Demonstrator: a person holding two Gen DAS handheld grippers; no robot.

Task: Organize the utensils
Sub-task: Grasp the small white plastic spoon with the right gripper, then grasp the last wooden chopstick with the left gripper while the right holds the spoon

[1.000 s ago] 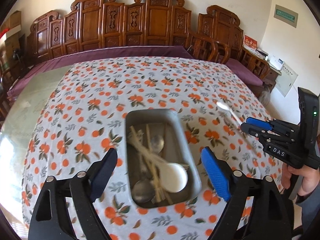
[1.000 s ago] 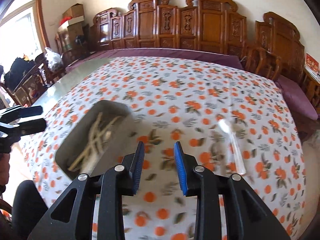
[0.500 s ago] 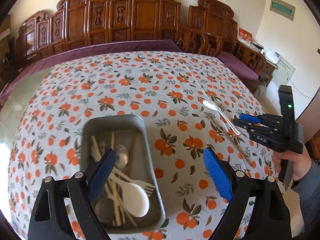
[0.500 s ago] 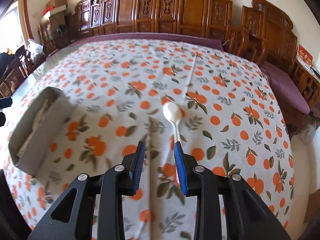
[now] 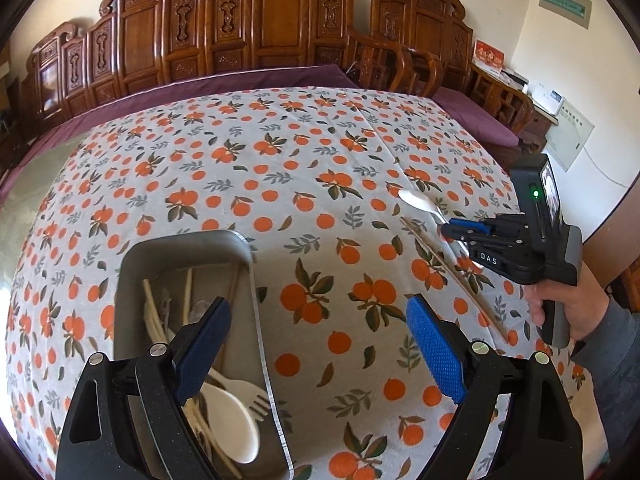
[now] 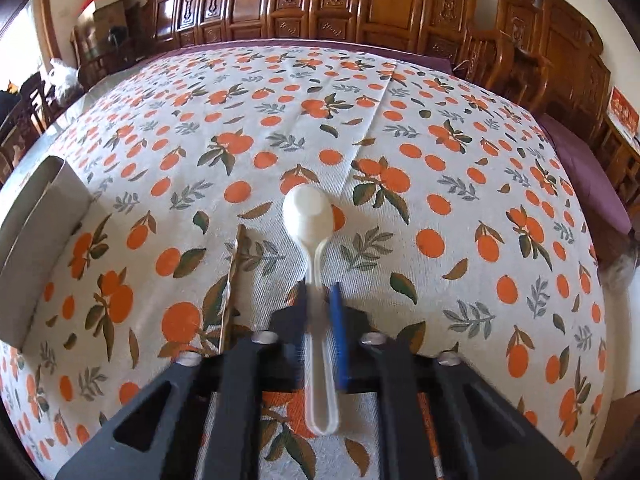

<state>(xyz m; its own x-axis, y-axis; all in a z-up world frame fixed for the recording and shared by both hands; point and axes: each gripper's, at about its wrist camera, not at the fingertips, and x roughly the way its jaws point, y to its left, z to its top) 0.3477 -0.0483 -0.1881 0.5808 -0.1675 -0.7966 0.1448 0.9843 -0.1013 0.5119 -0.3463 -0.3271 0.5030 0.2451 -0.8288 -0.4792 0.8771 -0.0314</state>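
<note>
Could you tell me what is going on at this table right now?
A person is tidying utensils with two handheld grippers. The right gripper is closing its jaws on the handle of a white plastic spoon lying on the orange-print tablecloth, with a loose chopstick beside it. The left gripper is open and empty, next to the metal tray that already holds spoons, a fork and chopsticks.

Cloth [image 5: 320, 208] lies bare between tray [image 5: 248, 280] and spoon [image 6: 308, 216], passable. A chopstick [image 6: 234, 280] lies just beside the spoon, crowding its left flank.
</note>
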